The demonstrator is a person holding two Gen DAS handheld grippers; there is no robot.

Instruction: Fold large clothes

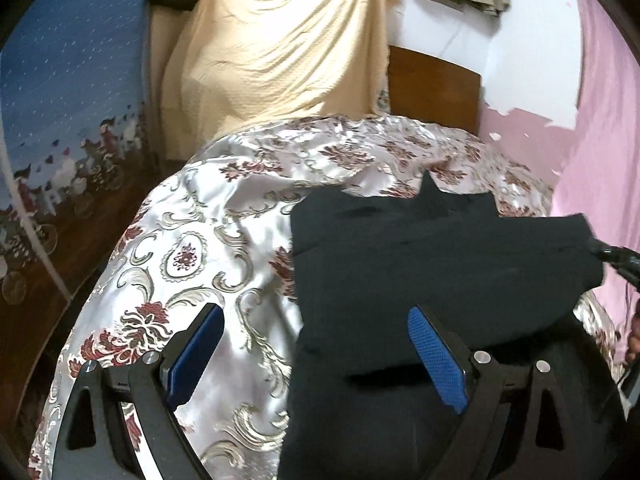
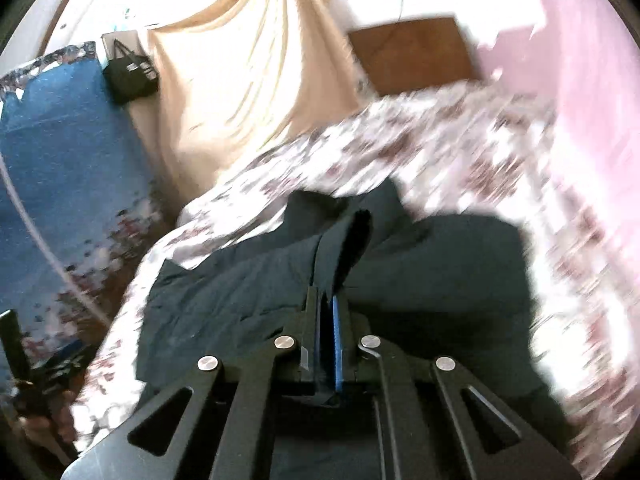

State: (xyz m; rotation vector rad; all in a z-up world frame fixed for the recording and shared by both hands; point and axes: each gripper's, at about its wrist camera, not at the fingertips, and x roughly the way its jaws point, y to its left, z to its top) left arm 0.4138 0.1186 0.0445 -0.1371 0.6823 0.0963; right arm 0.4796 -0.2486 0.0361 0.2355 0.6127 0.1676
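Observation:
A large black garment (image 1: 432, 264) lies partly folded on a floral satin bedspread (image 1: 208, 240). My left gripper (image 1: 316, 320) is open and empty above the garment's left edge; its right blue pad (image 1: 436, 360) is over the black cloth and its left pad over the bedspread. My right gripper (image 2: 329, 300) is shut on a raised fold of the black garment (image 2: 248, 292) and holds it above the rest of the cloth. The right wrist view is blurred by motion. The right gripper's tip also shows in the left wrist view (image 1: 616, 258) at the garment's right corner.
A cream sheet (image 1: 280, 40) hangs behind the bed beside a wooden headboard (image 1: 432, 88). A pink wall (image 1: 600, 140) is on the right. A blue patterned cloth (image 1: 72, 100) and a black bag (image 2: 130, 72) are on the left.

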